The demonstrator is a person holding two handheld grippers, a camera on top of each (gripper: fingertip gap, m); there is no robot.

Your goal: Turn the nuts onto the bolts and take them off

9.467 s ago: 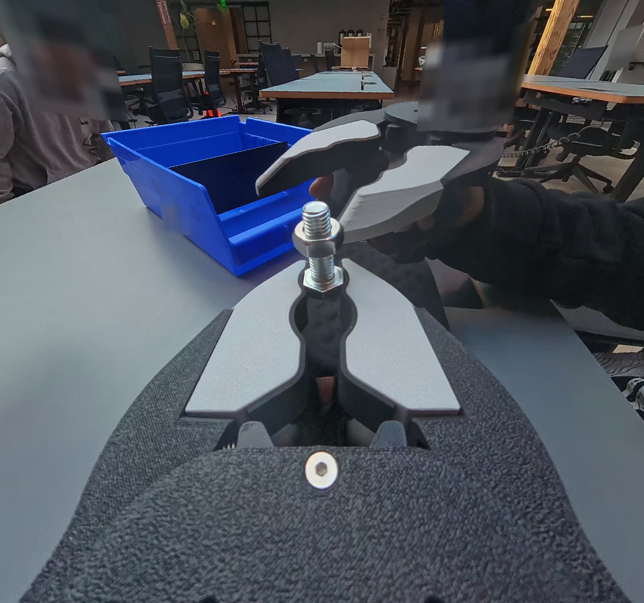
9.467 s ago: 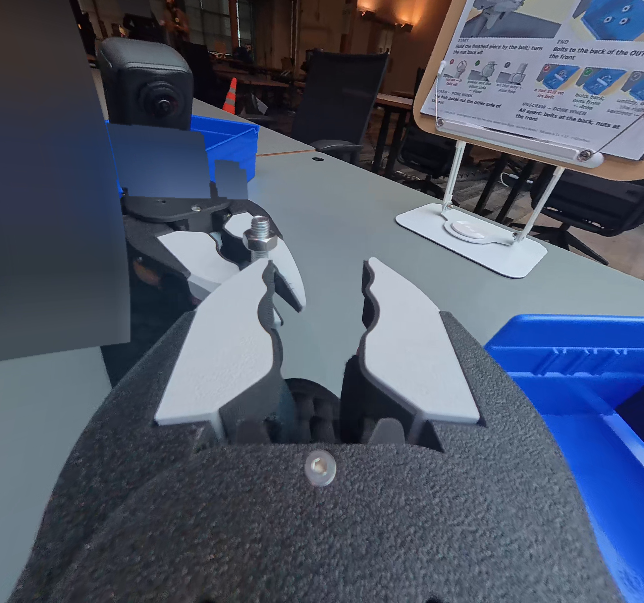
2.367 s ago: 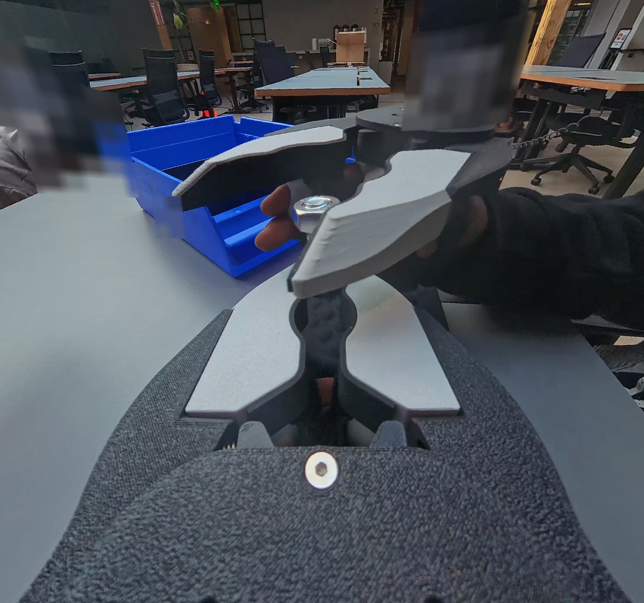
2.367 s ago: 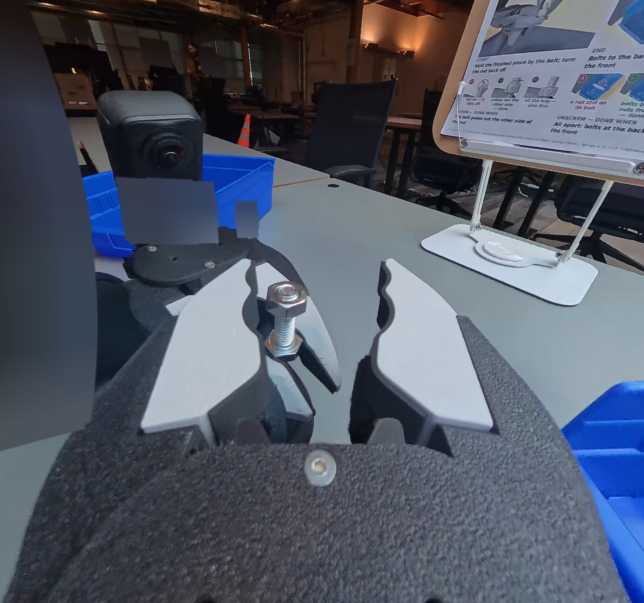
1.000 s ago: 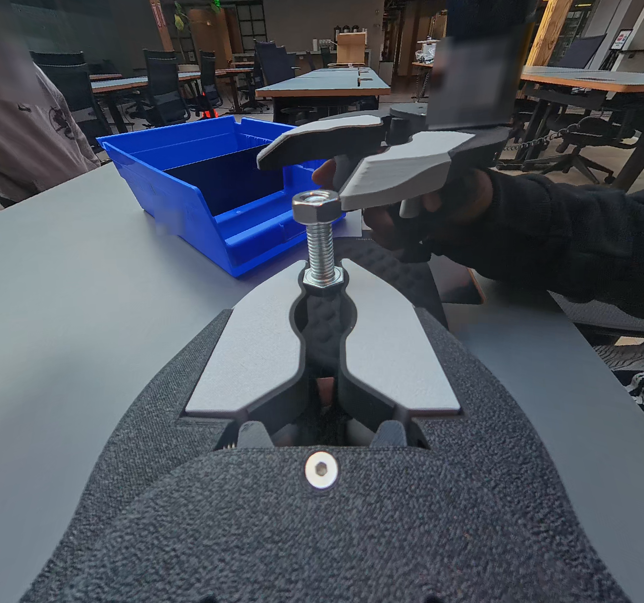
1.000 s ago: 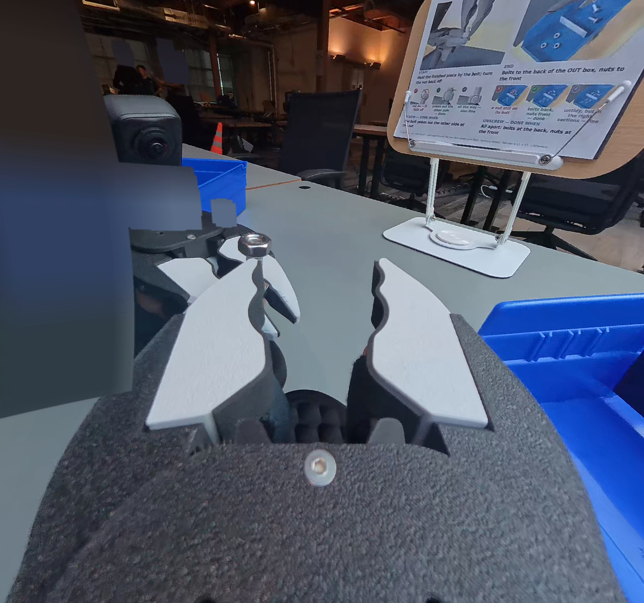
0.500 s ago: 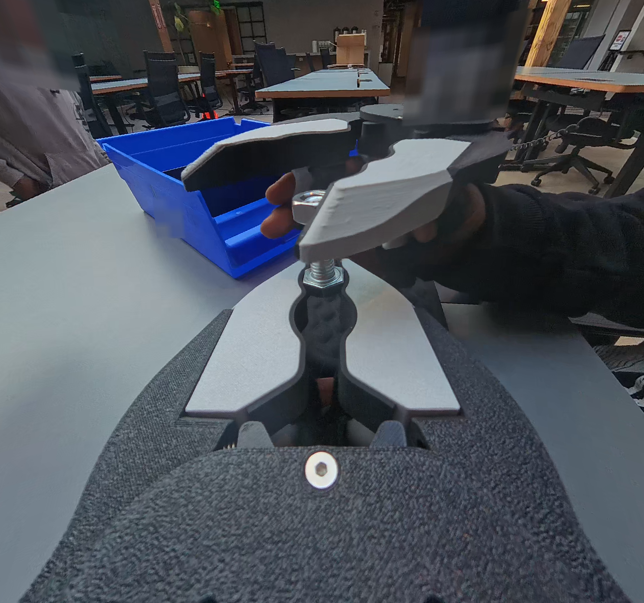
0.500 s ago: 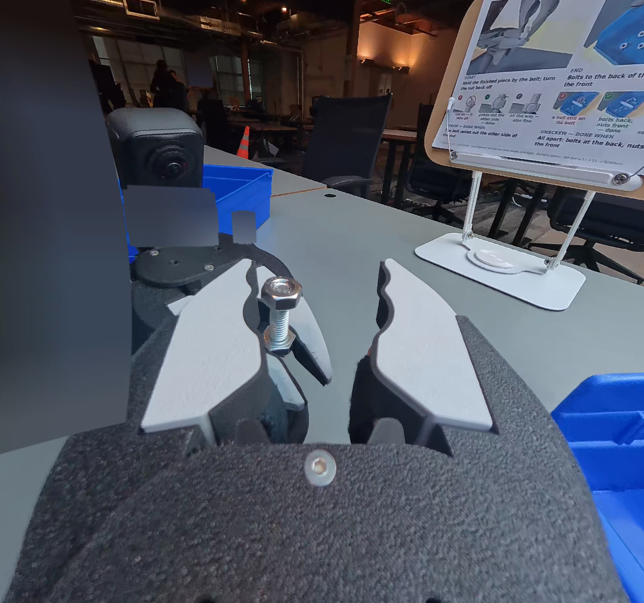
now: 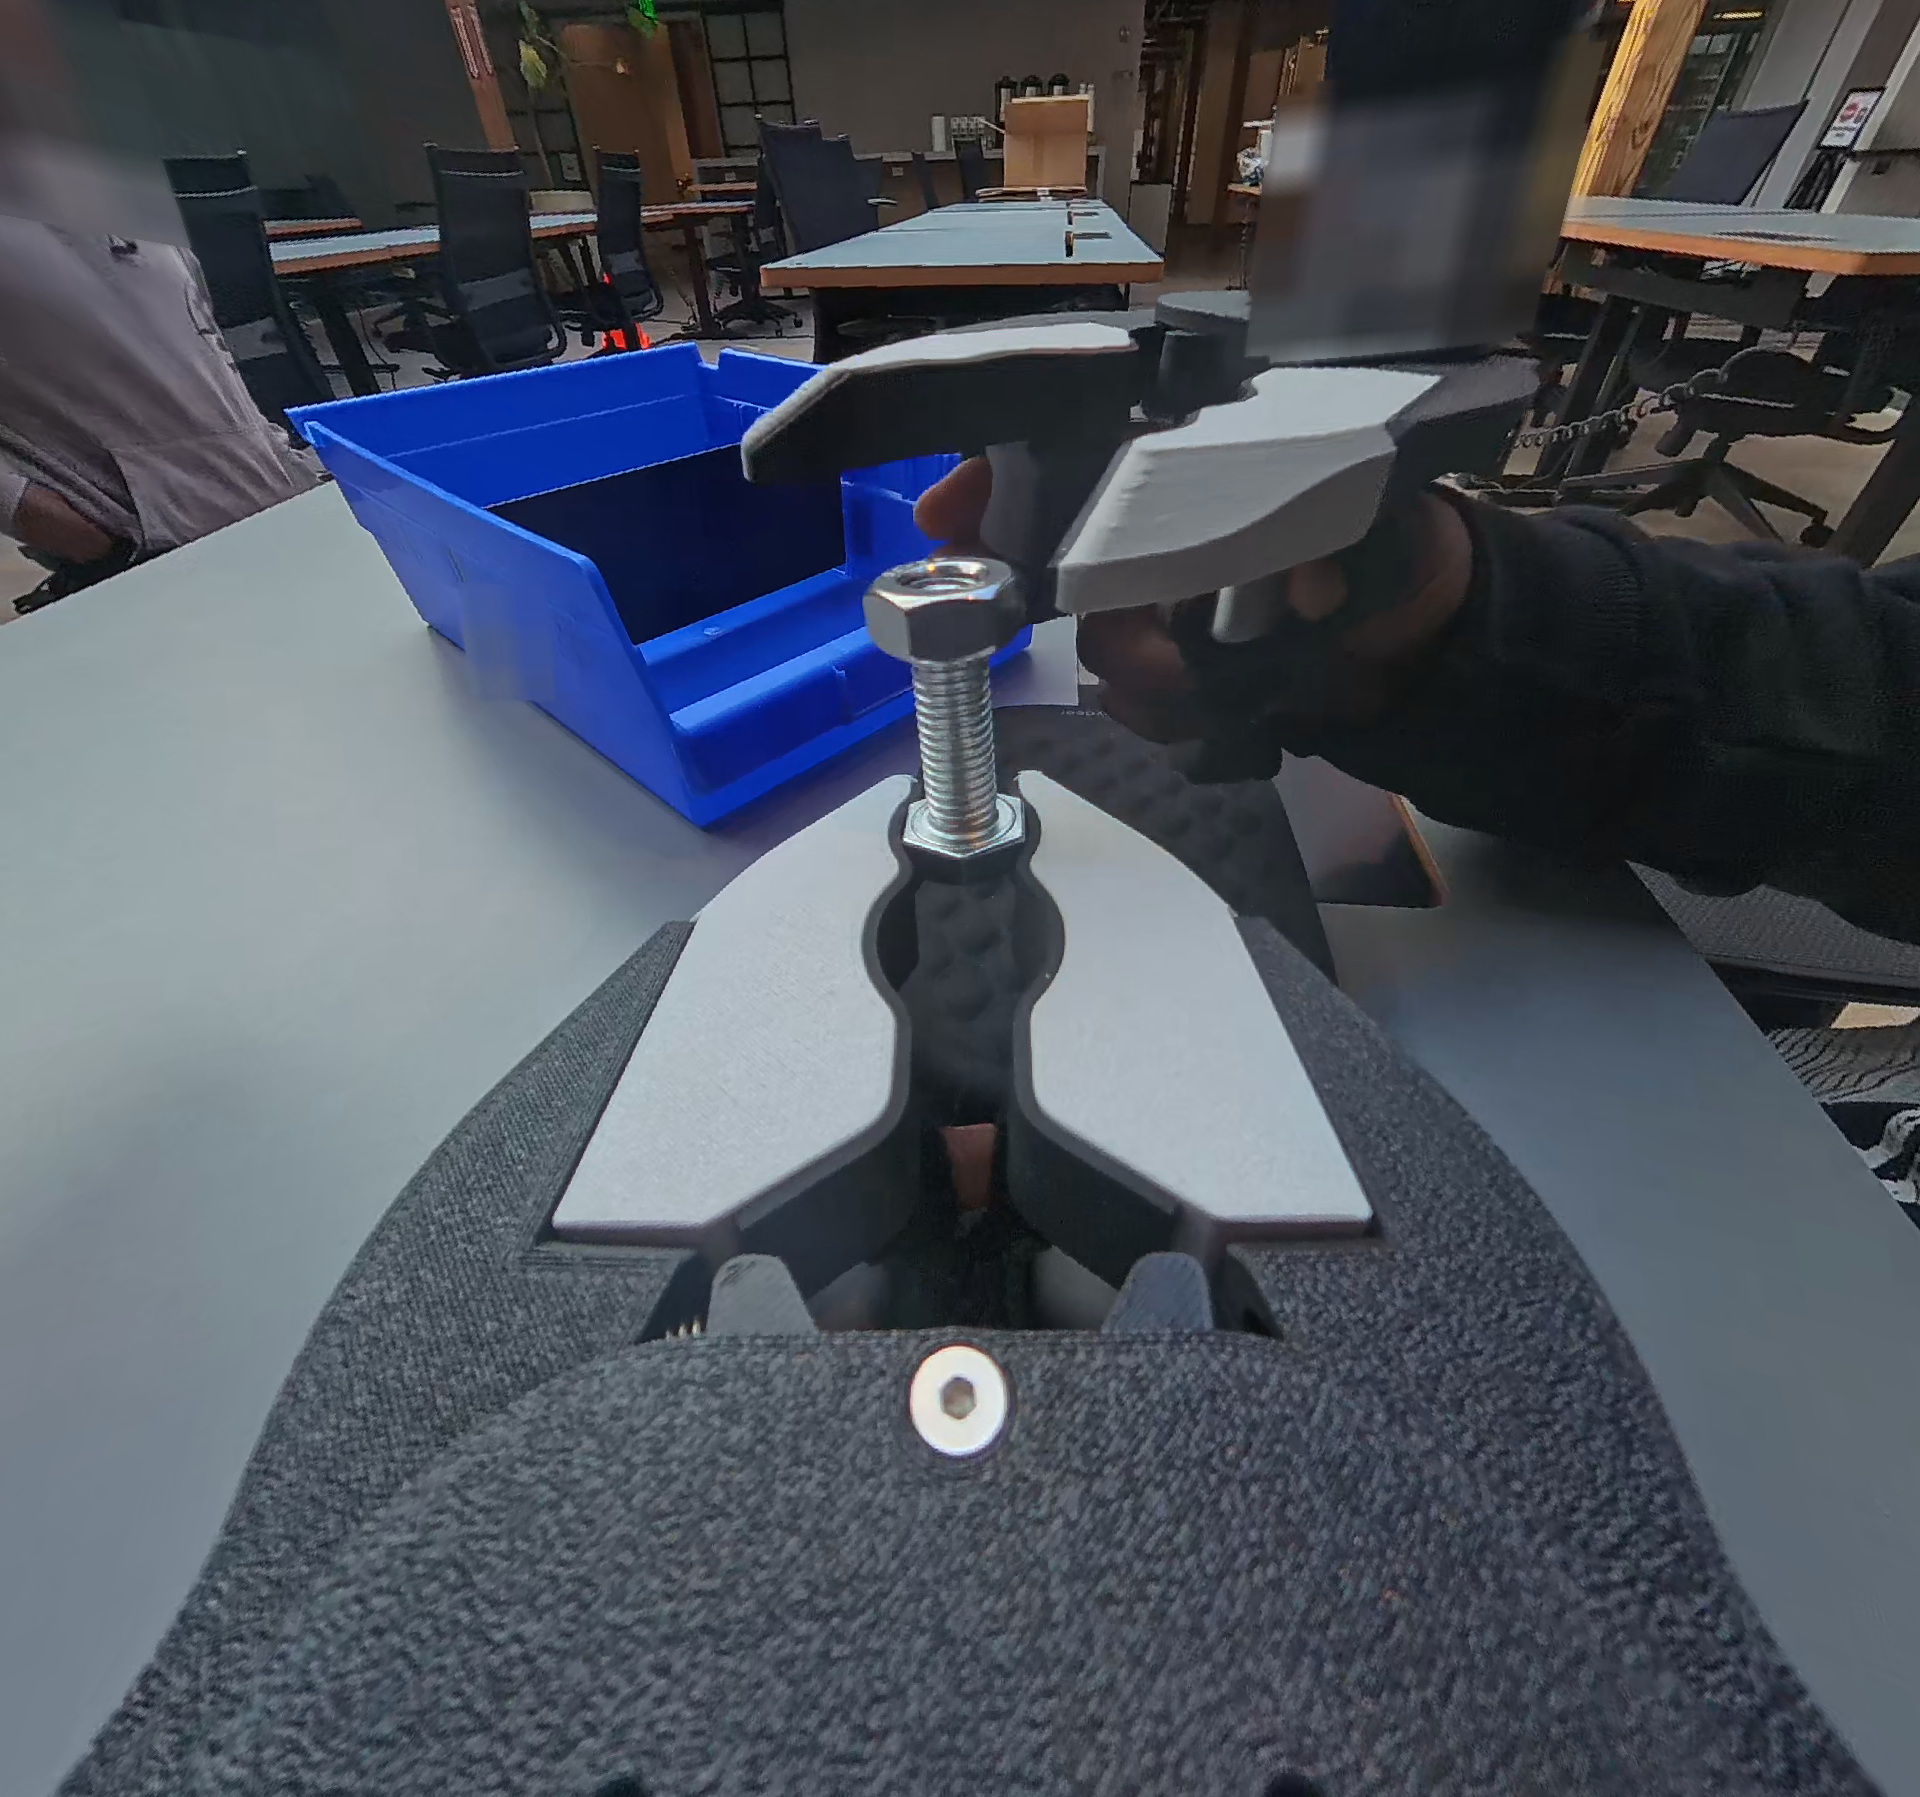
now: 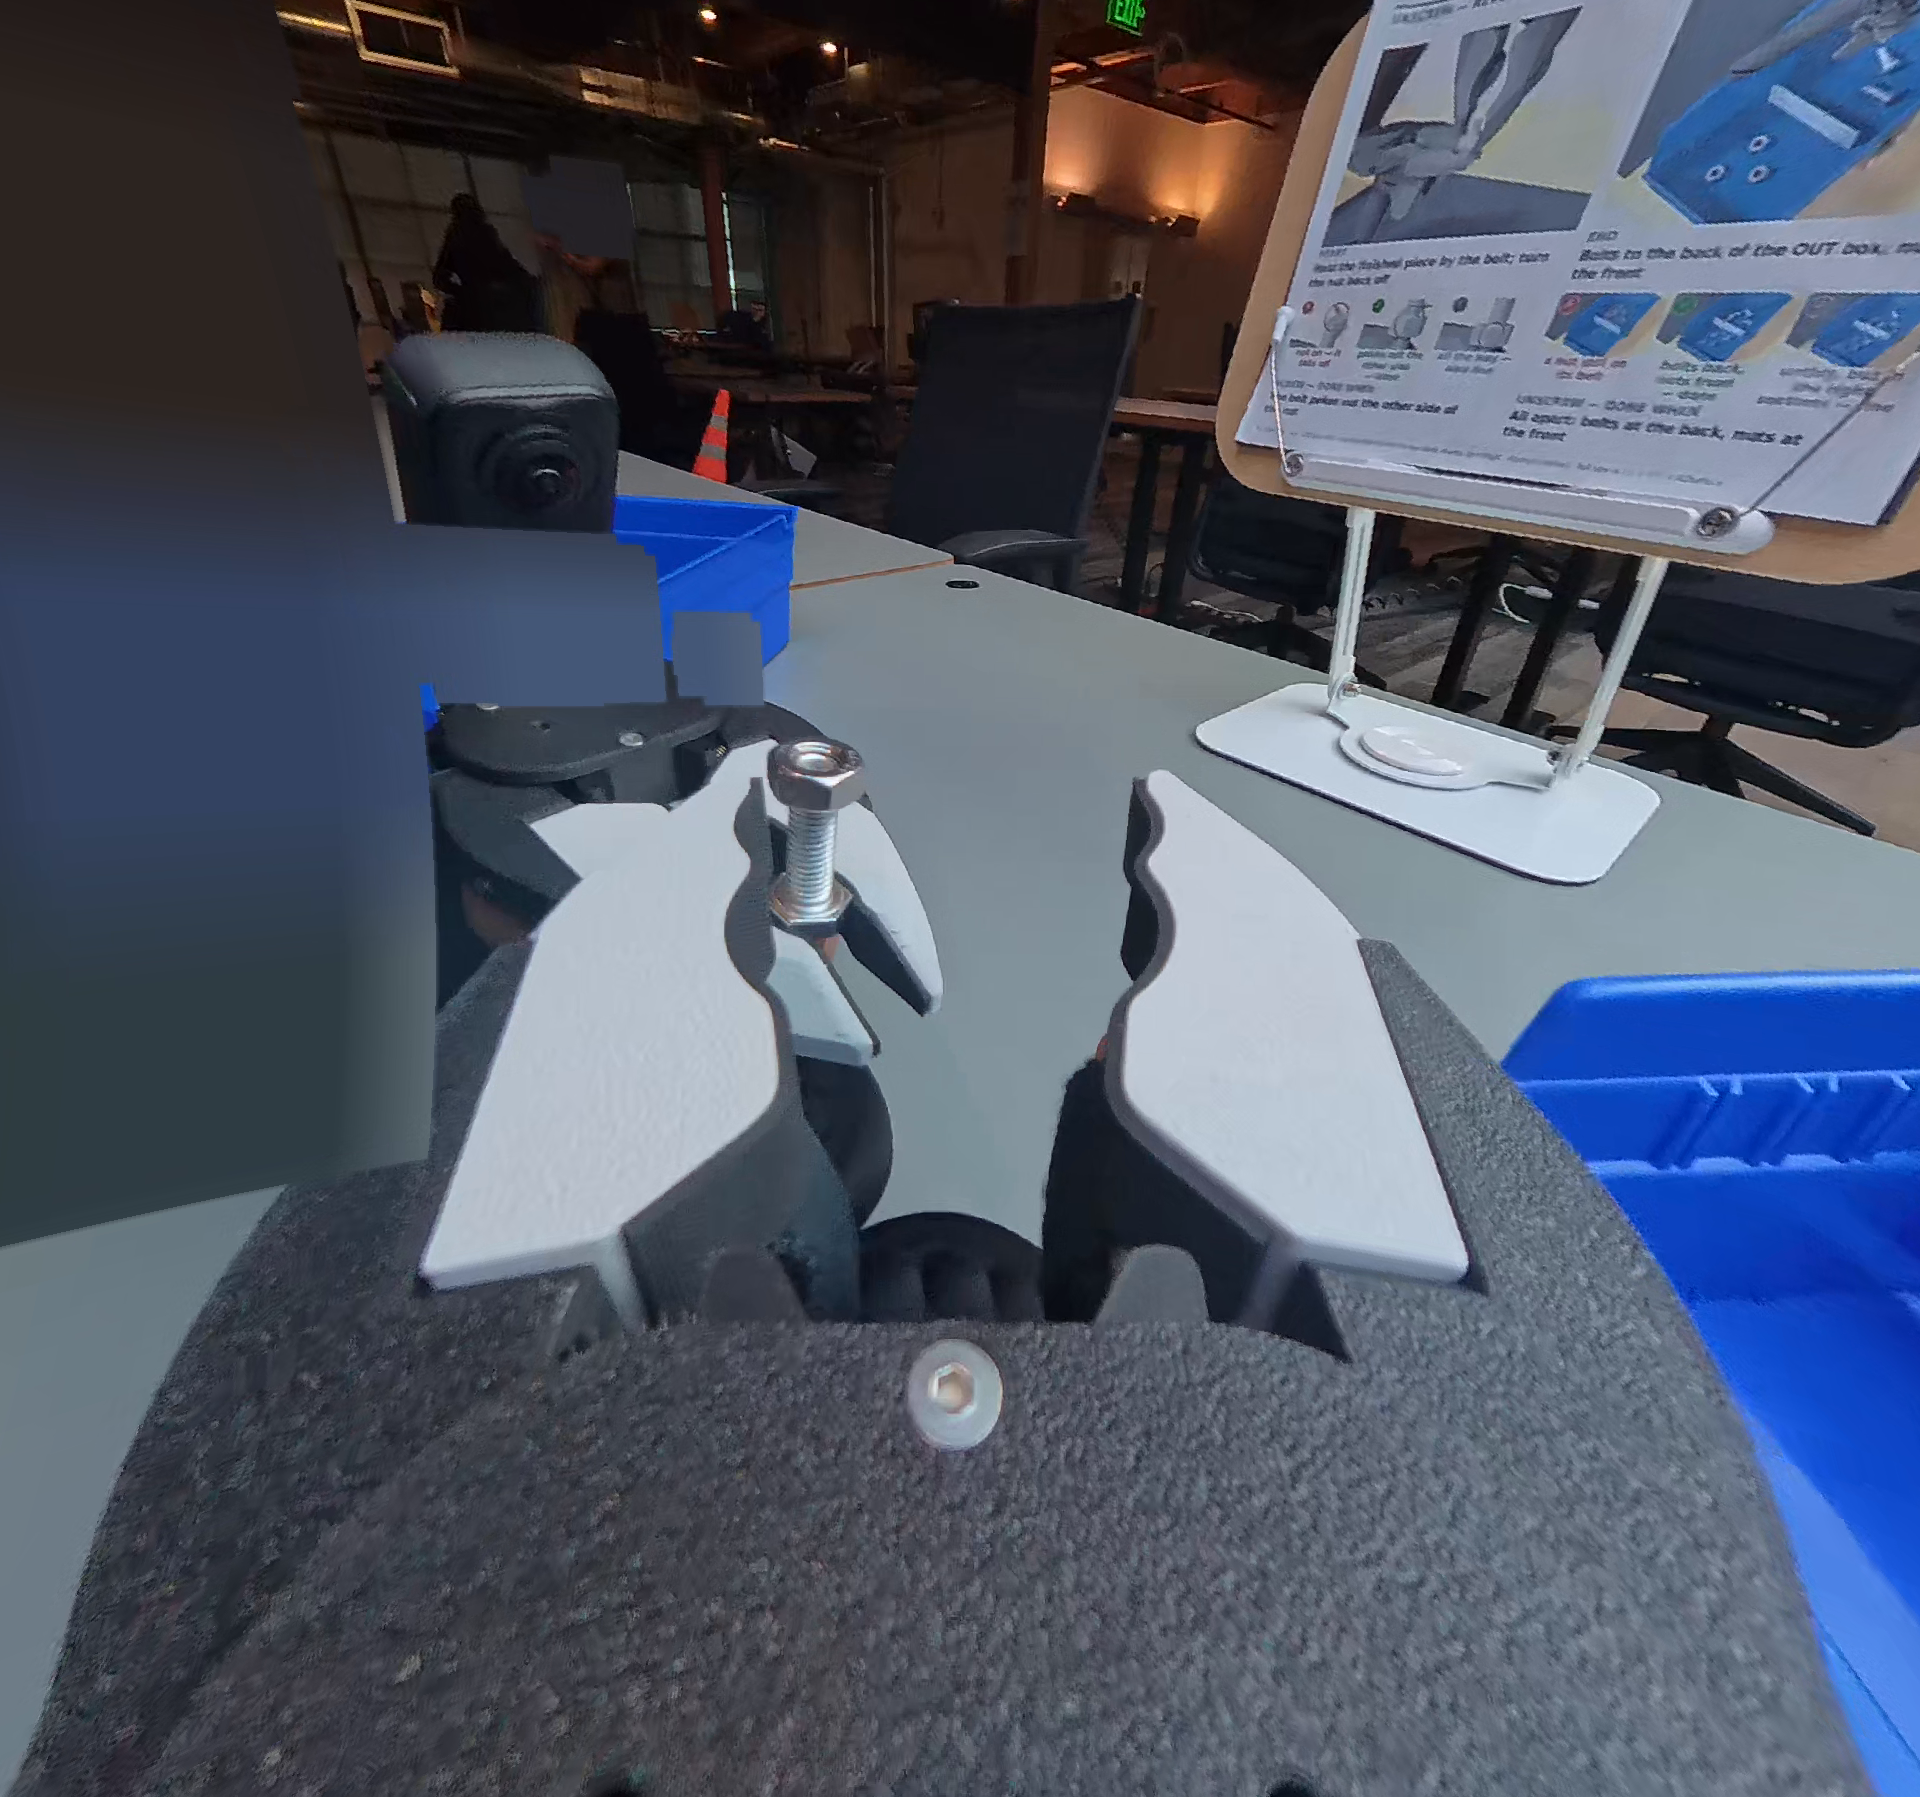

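My left gripper (image 9: 961, 817) is shut on the hex head of a steel bolt (image 9: 958, 745) and holds it upright above the grey table (image 9: 260, 864). A steel nut (image 9: 943, 609) sits at the very top of the thread. My right gripper (image 9: 914, 521) is open and empty, just right of the nut and level with its top, not touching it. In the right wrist view my right gripper (image 10: 945, 802) has its jaws wide apart. The bolt (image 10: 810, 864) and nut (image 10: 816, 773) stand beside its left finger (image 10: 623, 999), held by the left gripper (image 10: 831, 926).
A blue bin (image 9: 520, 521) stands behind the bolt on the left. A second blue bin (image 10: 1714, 1103) is close on the right. An instruction board on a white stand (image 10: 1423, 781) is at the back right. A person (image 9: 104, 376) stands at the table's left edge. There is about 5 cm between the tips of the two grippers.
Half a second ago my open right gripper's jaws were around the nut; it has now drawn back to the right. Over the earlier frames the nut rose from mid-thread to the bolt's top.
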